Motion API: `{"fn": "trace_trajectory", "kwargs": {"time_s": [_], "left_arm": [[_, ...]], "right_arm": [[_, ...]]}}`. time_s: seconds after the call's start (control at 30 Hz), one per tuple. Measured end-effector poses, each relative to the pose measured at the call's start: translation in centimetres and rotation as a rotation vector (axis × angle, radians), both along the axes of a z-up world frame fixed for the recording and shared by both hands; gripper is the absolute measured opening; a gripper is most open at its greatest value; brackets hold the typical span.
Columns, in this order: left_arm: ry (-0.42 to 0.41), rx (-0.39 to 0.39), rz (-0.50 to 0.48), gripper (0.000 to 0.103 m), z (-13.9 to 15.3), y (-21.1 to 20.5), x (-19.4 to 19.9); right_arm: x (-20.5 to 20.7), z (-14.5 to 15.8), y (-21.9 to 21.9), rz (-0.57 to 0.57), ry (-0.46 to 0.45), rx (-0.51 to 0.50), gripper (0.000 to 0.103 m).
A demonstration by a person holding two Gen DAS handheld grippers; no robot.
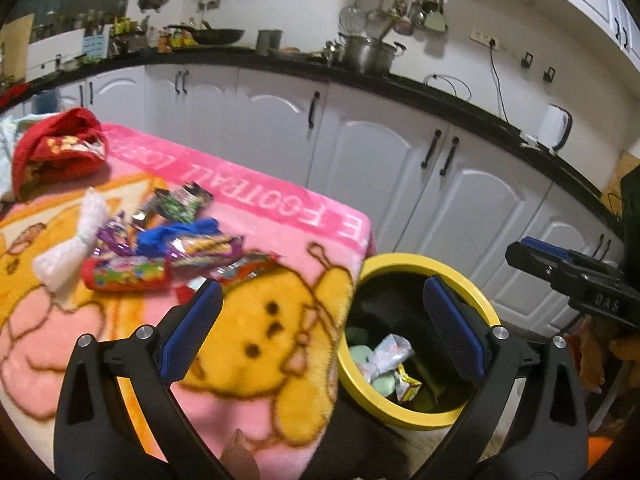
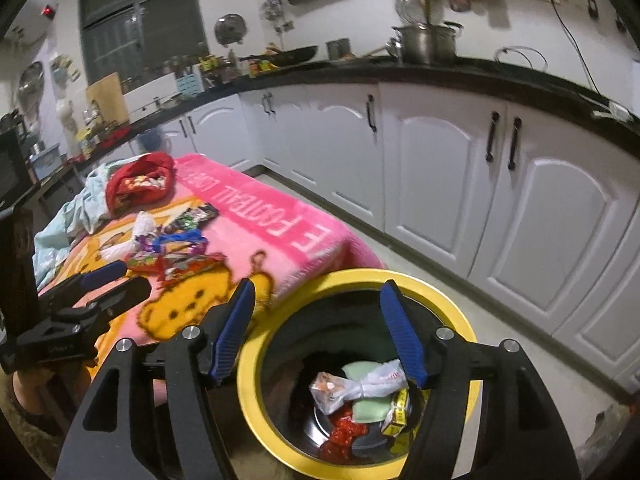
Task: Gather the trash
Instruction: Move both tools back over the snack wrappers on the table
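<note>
White kitchen cabinets under a black worktop behind; pink cartoon blanket over a table in front. My left gripper: jaws spread wide, holding nothing, above the blanket's near corner. My right gripper: partly open, empty, over the yellow-rimmed bin just beside that corner. Bin contents: crumpled white wrapper, pale green pieces, red scrap. Wrapper pile: bright, blurred, mid-blanket, long packets lying crosswise. Red cloth at the far corner.
</note>
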State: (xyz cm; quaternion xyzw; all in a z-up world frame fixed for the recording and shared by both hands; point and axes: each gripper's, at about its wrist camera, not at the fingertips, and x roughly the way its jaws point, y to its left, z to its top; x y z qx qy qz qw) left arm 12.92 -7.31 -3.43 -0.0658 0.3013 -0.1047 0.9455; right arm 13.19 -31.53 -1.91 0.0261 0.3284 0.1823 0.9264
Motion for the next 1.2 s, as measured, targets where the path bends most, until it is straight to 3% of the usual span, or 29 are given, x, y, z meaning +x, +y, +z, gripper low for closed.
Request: {"fn": "trace_trajectory", "kwargs": {"time_s": [0.53,1.2], "left_arm": [[-0.094,-0.008,0.115,0.092,2.3,4.8,-2.0],[-0.115,-0.038,0.249,0.092,2.4,10.9,-3.3]], "right_arm": [[-1.3,2.6,5.3,0.121,-0.074,-0.048,0.063],[-0.3,2.6,11.4,0.248,-0.063,-0.097,0.063]]}}
